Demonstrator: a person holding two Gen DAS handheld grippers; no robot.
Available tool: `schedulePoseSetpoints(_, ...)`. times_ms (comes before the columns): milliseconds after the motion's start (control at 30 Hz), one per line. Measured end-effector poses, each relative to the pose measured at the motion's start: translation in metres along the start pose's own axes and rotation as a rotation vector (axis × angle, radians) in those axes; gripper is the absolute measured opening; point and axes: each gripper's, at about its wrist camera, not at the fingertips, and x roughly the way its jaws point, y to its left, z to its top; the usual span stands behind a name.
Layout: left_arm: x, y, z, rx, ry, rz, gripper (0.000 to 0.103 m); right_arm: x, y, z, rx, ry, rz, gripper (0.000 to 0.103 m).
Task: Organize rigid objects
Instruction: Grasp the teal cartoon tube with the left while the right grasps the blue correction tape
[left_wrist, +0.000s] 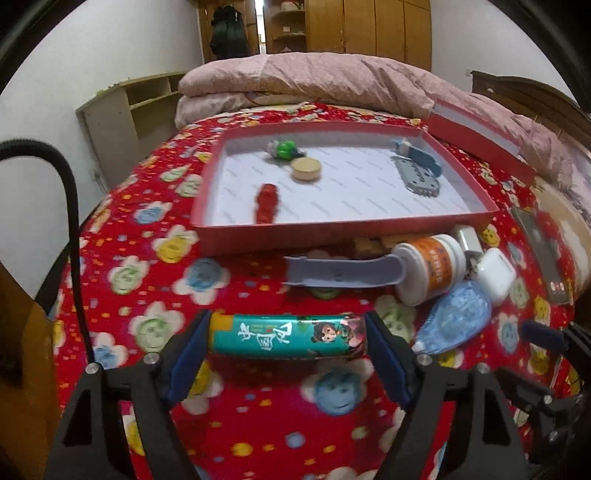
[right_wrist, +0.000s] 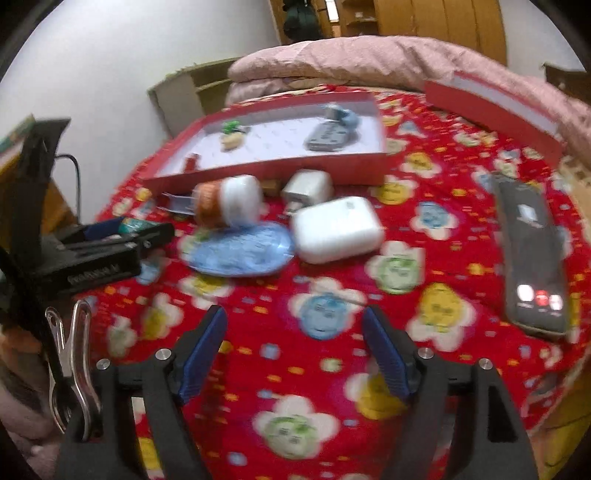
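Red box (left_wrist: 221, 236) already held 5 pieces. Left gripper (left_wrist: 288, 341) clamped teal tin (left_wrist: 288, 336) endwise, near box. Right gripper (right_wrist: 295, 354) gaped, empty. Bottle (left_wrist: 432, 267), white case (right_wrist: 336, 229), blue dispenser (right_wrist: 240, 251) remained on bedspread (left_wrist: 258, 424).

The teal tube (left_wrist: 287, 335) carries large white Chinese characters, seen upside down; the orange bottle label (left_wrist: 436, 263) print seems too blurred to read.
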Motion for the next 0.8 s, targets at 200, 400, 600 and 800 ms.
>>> schedulePoseSetpoints(200,0.000,0.023,-0.002,-0.041,0.014,0.025,0.084,0.016,0.026,0.012,-0.055,0.012,0.014,0.078)
schedulePoseSetpoints(400,0.000,0.045,-0.005,-0.097,0.019,0.025,0.084,0.034,0.037,0.026,-0.079,0.003,-0.027,0.088)
schedulePoseSetpoints(600,0.000,0.056,-0.006,-0.126,0.016,0.005,0.084,0.051,0.051,0.030,-0.149,-0.009,-0.092,0.095)
schedulePoseSetpoints(800,0.000,0.058,-0.009,-0.135,0.014,-0.011,0.084,0.050,0.052,0.027,-0.159,-0.016,-0.131,0.090)
